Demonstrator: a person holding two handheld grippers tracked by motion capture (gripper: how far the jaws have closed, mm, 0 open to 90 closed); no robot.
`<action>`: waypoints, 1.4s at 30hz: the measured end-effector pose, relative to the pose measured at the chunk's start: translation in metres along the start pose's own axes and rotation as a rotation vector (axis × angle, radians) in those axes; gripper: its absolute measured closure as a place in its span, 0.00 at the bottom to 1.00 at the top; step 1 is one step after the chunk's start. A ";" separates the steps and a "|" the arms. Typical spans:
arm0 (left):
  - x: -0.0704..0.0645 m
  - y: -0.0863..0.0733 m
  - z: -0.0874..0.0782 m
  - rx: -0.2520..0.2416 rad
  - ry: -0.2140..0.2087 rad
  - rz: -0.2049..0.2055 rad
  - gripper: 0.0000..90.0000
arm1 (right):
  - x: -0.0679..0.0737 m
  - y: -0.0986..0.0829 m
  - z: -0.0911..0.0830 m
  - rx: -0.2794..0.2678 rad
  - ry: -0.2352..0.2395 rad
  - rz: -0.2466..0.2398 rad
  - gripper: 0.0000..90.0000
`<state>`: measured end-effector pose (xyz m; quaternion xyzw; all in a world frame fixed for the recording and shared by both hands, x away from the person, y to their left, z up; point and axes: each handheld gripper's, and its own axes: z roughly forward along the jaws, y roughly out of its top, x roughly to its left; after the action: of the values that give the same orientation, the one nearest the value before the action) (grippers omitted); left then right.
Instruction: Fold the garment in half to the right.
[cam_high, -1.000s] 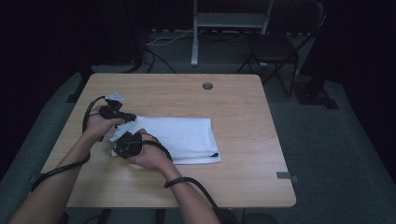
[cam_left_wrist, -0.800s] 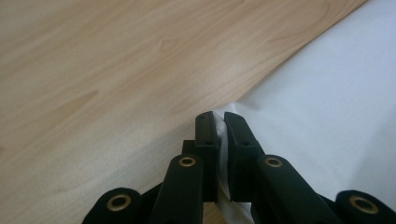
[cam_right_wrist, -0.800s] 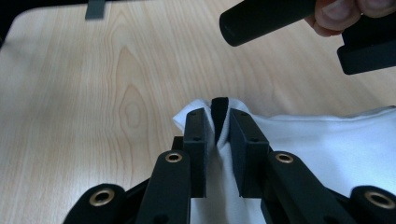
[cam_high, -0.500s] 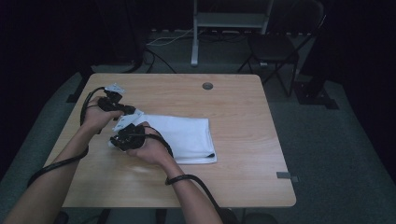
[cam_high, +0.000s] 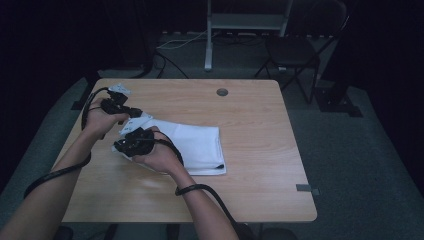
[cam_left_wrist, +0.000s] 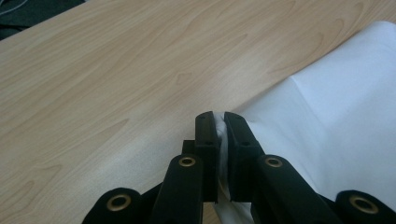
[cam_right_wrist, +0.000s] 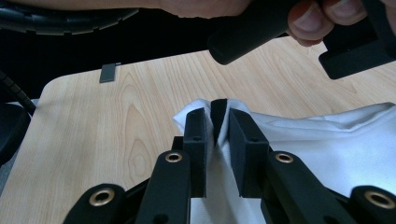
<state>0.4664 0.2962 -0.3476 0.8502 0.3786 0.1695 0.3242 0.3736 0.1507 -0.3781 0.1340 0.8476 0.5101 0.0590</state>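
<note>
High view: bare table (cam_high: 260, 150) around cloth (cam_high: 200, 145)

Both tools have lifted the cloth's (cam_high: 197, 145) left edge, seemingly slightly leftward.

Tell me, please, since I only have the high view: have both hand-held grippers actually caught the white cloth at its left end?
Observer: Yes for the left hand-held gripper; its own view shows a fold of the white cloth pinched between its shut jaws.
Operator: Thank you. And the right one, please?
Observer: The right hand-held gripper also has a bunched edge of cloth squeezed between its jaws.
Operator: Is the cloth lifted where the right one holds it?
Observer: The right gripper view shows the cloth puckered up into a small peak at the jaws, while the rest lies flat on the table.
</note>
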 end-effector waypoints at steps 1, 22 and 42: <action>0.000 0.000 0.000 0.001 0.000 0.003 0.94 | 0.000 0.001 0.000 -0.001 0.001 0.000 0.86; 0.007 -0.010 0.005 0.002 -0.005 -0.003 0.92 | 0.002 0.002 0.012 0.072 -0.062 -0.040 0.64; 0.019 -0.034 0.023 0.038 -0.029 -0.033 0.91 | 0.004 -0.017 0.081 0.271 -0.093 -0.094 0.38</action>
<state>0.4727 0.3174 -0.3869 0.8522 0.3910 0.1445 0.3163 0.3856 0.2128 -0.4311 0.1244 0.9104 0.3808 0.1032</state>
